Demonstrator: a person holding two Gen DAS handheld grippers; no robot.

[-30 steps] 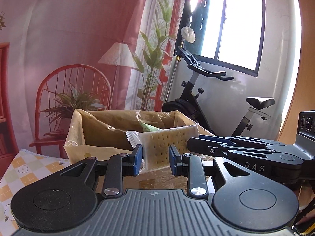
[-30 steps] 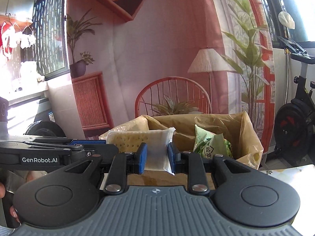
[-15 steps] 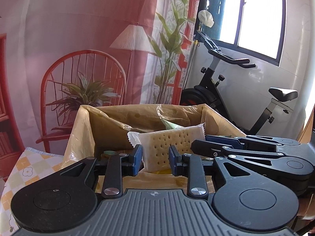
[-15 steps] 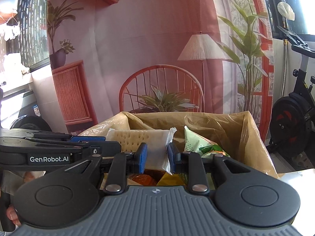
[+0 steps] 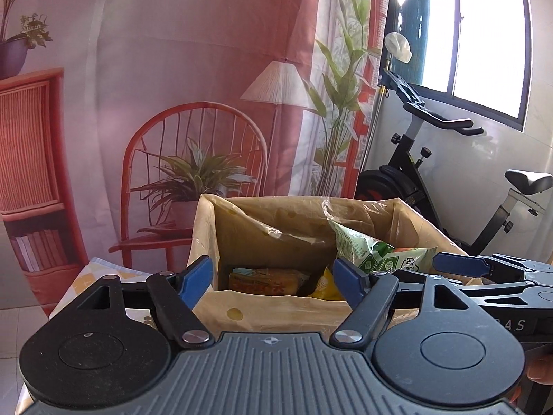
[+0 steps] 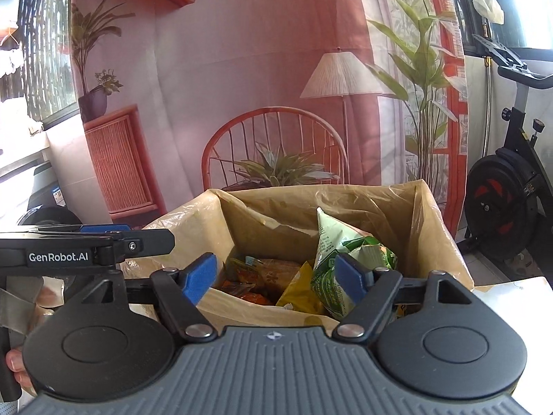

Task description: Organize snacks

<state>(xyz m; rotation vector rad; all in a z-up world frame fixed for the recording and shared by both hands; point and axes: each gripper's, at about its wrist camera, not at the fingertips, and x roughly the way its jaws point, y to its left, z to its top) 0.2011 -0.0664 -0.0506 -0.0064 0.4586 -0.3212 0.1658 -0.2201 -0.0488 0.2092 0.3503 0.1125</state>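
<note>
One lined box (image 6: 435, 242), one green snack bag (image 6: 331, 263), two grippers, one exercise bike (image 5: 432, 159)

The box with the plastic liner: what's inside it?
Inside the box: a green bag, a yellow packet and orange wrappers. Anything beneath them is covered.

Both wrist views look slightly downward, close — sharing the lined box (image 5: 363, 214) (image 6: 345, 207).
</note>
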